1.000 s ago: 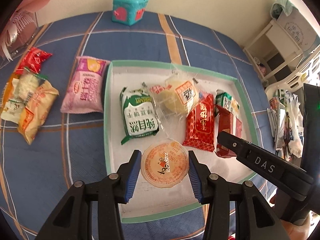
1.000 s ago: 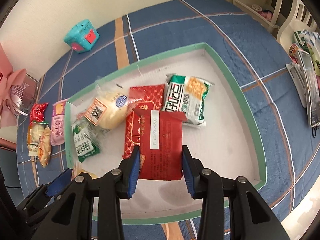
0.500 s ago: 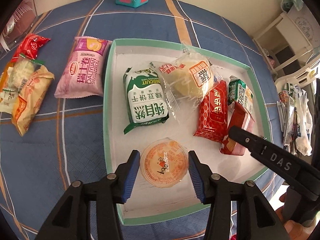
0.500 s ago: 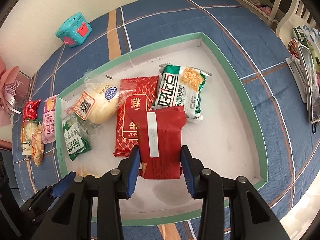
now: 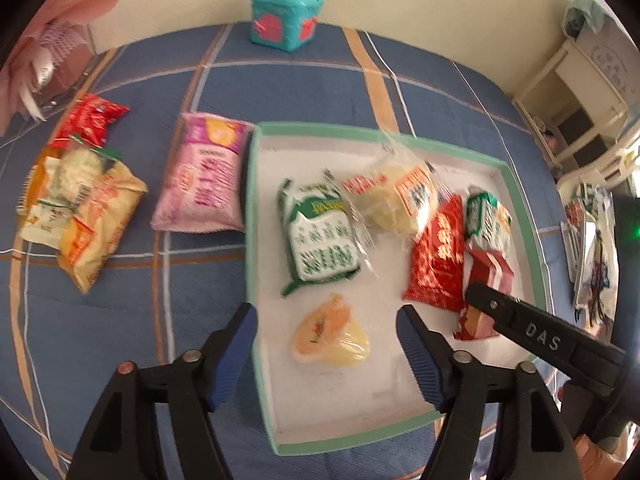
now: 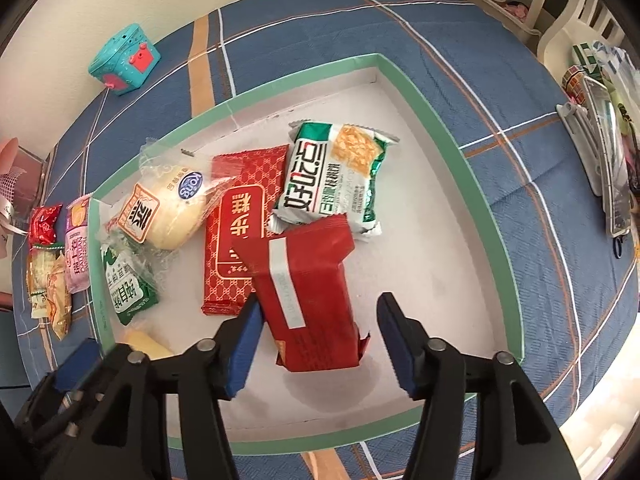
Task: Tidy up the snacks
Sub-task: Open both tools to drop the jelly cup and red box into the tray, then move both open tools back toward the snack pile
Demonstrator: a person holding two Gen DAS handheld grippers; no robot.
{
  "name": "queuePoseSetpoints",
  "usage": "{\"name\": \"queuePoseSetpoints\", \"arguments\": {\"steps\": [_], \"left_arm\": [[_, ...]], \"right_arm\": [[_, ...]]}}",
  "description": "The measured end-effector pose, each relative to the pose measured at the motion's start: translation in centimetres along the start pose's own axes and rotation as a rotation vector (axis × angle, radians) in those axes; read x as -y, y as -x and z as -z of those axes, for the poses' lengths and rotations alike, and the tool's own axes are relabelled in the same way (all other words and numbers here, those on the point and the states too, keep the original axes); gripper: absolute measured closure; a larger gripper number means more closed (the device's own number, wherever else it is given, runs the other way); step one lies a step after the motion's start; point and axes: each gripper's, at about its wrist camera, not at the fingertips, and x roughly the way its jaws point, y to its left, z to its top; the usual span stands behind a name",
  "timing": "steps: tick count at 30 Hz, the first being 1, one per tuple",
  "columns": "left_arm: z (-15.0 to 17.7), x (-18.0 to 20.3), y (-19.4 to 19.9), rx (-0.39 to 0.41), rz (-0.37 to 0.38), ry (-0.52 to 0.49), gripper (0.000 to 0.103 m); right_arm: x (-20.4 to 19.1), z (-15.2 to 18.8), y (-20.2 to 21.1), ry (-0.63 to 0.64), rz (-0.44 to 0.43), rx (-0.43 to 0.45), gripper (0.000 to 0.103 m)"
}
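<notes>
A white tray with a green rim [image 5: 520, 184] [image 6: 452, 136] lies on the blue plaid table. My left gripper [image 5: 326, 354] is open above an orange jelly cup [image 5: 330, 334] lying tilted in the tray. My right gripper [image 6: 316, 338] is open around a dark red packet [image 6: 312, 292] resting in the tray. Also in the tray are a green-white biscuit pack [image 5: 320, 236], a clear-wrapped bun [image 6: 168, 208], a red patterned packet [image 6: 236, 240] and a green cracker pack [image 6: 336, 176].
Outside the tray at left lie a pink pack [image 5: 204, 180], a small red packet [image 5: 90, 120] and yellow snack bags [image 5: 80, 208]. A teal toy box [image 5: 286, 20] stands at the far edge. A chair and clutter [image 6: 600, 140] are at the right.
Both grippers opened. The jelly cup dropped from the left gripper and tipped over in the tray. The dark red packet left the right gripper and lies in the tray.
</notes>
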Motion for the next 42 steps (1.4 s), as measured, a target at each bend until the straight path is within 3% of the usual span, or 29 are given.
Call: {"name": "queuePoseSetpoints", "arguments": {"steps": [2,6,8,14,22,31,37,42], "left_arm": [[-0.2,-0.7,0.5,0.025,-0.028,0.016,0.022],[-0.8,-2.3,1.3,0.07,-0.086,0.049,0.016],[-1.1,-3.4,1.7,0.096,-0.116,0.074,0.013],[-1.7,-6.9,2.7,0.149,-0.194,0.15,0.0],[-1.6,-11.1,3.4,0.181,-0.24,0.259,0.0],[-0.9,-15.5,4.7,0.216,-0.299,0.358,0.0],[-0.6,-17.6,5.3,0.253,-0.3,0.388,0.0],[-0.6,-18.6,5.5,0.281,-0.286,0.402,0.0]], "right_arm": [[0.1,0.0,0.2,0.002,0.007,0.011,0.029],[-0.2,-0.1,0.6,0.011,0.003,0.03,0.027],[-0.7,0.0,0.8,0.018,0.002,0.04,0.018],[-2.2,0.2,1.5,0.059,-0.002,0.078,0.013],[-4.4,0.6,2.0,0.12,-0.015,0.11,0.008],[-8.0,1.3,2.5,0.211,-0.1,0.136,0.003],[-11.0,2.0,2.7,0.276,-0.202,0.169,0.002],[-13.9,2.9,2.5,0.357,-0.227,0.168,0.002]]}}
